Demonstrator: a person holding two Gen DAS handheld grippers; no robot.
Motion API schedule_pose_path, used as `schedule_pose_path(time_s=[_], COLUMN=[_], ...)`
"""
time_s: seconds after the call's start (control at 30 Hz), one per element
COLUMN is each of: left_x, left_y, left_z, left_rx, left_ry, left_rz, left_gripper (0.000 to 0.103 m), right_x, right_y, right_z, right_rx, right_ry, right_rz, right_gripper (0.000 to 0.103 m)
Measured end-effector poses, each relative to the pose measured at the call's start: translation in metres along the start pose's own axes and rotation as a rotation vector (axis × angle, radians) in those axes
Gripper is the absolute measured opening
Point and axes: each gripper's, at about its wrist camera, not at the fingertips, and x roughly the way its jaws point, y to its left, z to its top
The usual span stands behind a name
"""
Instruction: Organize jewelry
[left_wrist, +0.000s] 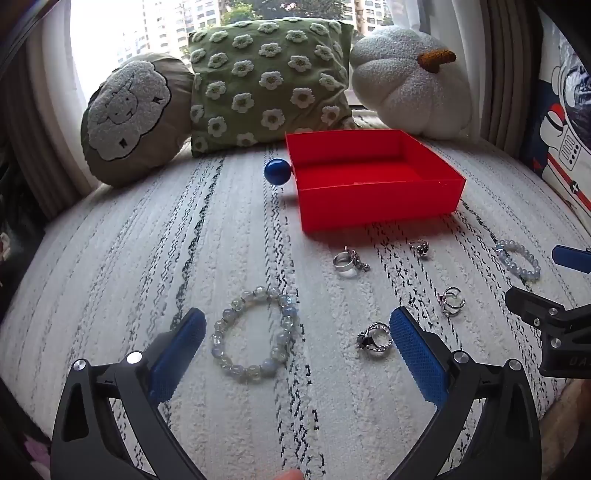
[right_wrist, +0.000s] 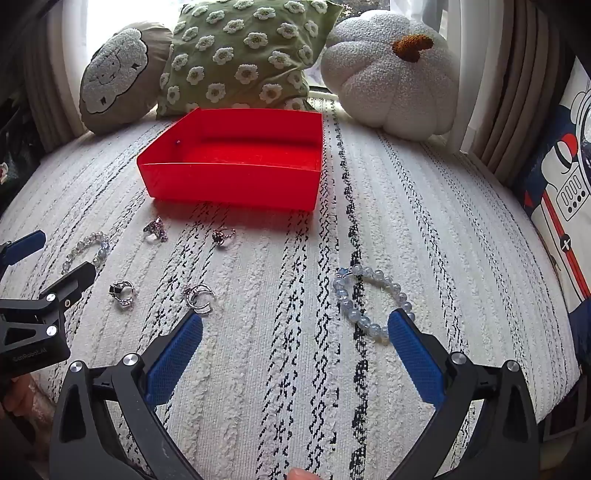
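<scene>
Left wrist: left gripper (left_wrist: 297, 336) fingers spread wide, nothing held. Red tray (left_wrist: 376, 206) far, empty. Greenish bead bracelet (left_wrist: 255, 334) near; four rings on rug.

Right wrist: right gripper (right_wrist: 295, 339) fingers likewise apart, empty-handed. Blue bead bracelet (right_wrist: 373, 302) near right. Nothing sorted yet.

Red tray (left_wrist: 376, 206), blue ball (left_wrist: 277, 170) beside it. White rug (left_wrist: 147, 258) with black broken stripes. Pale blue-grey bead bracelet (left_wrist: 254, 334), light blue bracelet (right_wrist: 371, 302), silver rings (left_wrist: 347, 260). Green cushion (left_wrist: 273, 77) with white flowers, grey sheep cushion (left_wrist: 129, 114), white pumpkin pillow (left_wrist: 410, 77) with brown stem. Blue pads on black hand-held gripper (left_wrist: 297, 354).
</scene>
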Motion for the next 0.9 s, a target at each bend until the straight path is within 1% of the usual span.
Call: schedule_pose_path(time_s=[0.03,0.4,0.9], left_x=[-0.0005,0.0047,-0.0004], left_y=[-0.0002,-0.0002,0.0], left_z=[-0.0001,0.0003,0.0014], left_rx=[0.002,-0.005,0.001], left_ry=[-0.009,0.001,-0.007], left_rz=[0.006,0.007,0.004], left_gripper=[0.096,0.096,0.096], right_x=[0.0002,0.0,0.0006], right_y=[-0.0002,-0.0009,0.0005], right_z=[0.0,0.0011,0.0007], right_rx=[0.0,-0.004,-0.004], right_ry=[0.001,0.002,0.003], right_rz=[0.0,0.003,0.002], right_gripper=[0.098,0.098,0.098])
